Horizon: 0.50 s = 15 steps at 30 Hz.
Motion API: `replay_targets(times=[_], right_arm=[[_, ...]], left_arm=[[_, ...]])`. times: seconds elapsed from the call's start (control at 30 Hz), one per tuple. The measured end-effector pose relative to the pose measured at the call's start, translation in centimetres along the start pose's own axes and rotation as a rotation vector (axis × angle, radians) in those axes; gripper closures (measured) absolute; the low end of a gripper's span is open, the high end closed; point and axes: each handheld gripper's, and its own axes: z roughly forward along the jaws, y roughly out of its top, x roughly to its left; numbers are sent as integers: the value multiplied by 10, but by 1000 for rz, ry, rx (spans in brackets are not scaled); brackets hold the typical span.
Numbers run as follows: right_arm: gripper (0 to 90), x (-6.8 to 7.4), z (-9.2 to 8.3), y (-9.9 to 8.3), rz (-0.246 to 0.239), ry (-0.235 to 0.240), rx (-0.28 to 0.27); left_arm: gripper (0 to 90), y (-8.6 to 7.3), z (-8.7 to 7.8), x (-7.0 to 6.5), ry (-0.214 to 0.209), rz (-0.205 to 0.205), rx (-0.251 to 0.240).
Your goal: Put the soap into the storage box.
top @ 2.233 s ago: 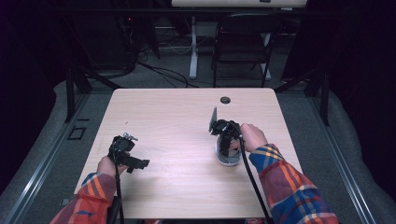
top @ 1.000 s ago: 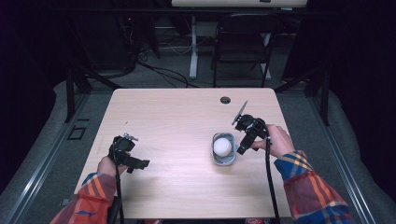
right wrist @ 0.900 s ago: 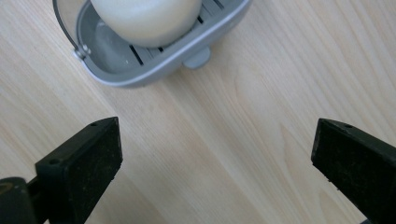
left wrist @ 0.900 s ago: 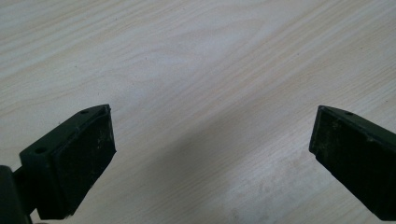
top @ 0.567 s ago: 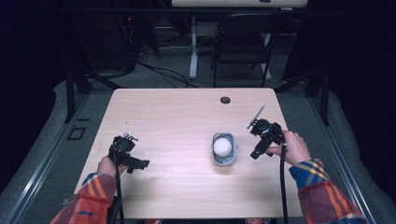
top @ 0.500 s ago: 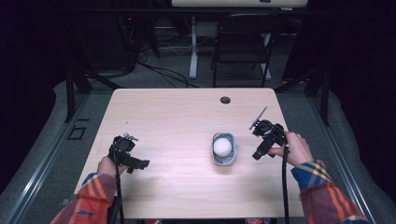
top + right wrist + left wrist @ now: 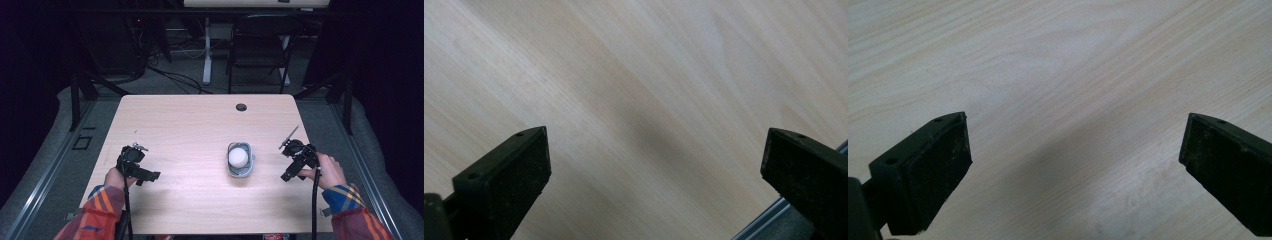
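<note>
A small grey bowl (image 7: 249,169) stands on the wooden table (image 7: 190,125), right of centre, with a white ball (image 7: 238,156) in it. My right gripper (image 7: 288,176) is to the right of the bowl, apart from it, near the table's right edge. In the right gripper view its jaws (image 7: 654,165) stand wide over bare wood; they have just been opening, with nothing between them. My left gripper (image 7: 150,176) rests low at the front left. In the left gripper view it (image 7: 1075,165) is open over bare wood.
A dark cable hole (image 7: 241,107) sits near the table's far edge. A black chair (image 7: 260,45) and floor cables lie beyond the table. The table's edge and grey floor (image 7: 789,220) show at the lower right of the right gripper view.
My right gripper has moved rightward and toward the front, away from the bowl, which stays put with the white ball in it. The left gripper has kept still.
</note>
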Motion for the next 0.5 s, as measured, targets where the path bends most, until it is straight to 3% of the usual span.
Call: replay_targets(times=[0.07,0.1,0.13,0.17,0.27,0.5], right_arm=[[0,0,2,-3,-6,2,10],[0,-2,7,-7,-32,6,39],[0,-2,7,-7,-32,6,39],[1,0,17,-14,-2,45,7],[14,-1,22,-18,-9,51,34],[119,-7,26,-22,-30,65,82]], left_arm=[[1,0,0,0,-2,2,1],[1,0,0,0,-1,1,-1],[1,0,0,0,-1,1,-1],[1,0,0,0,-2,1,0],[1,0,0,-1,-5,3,-2],[1,0,0,-1,-4,2,-2]])
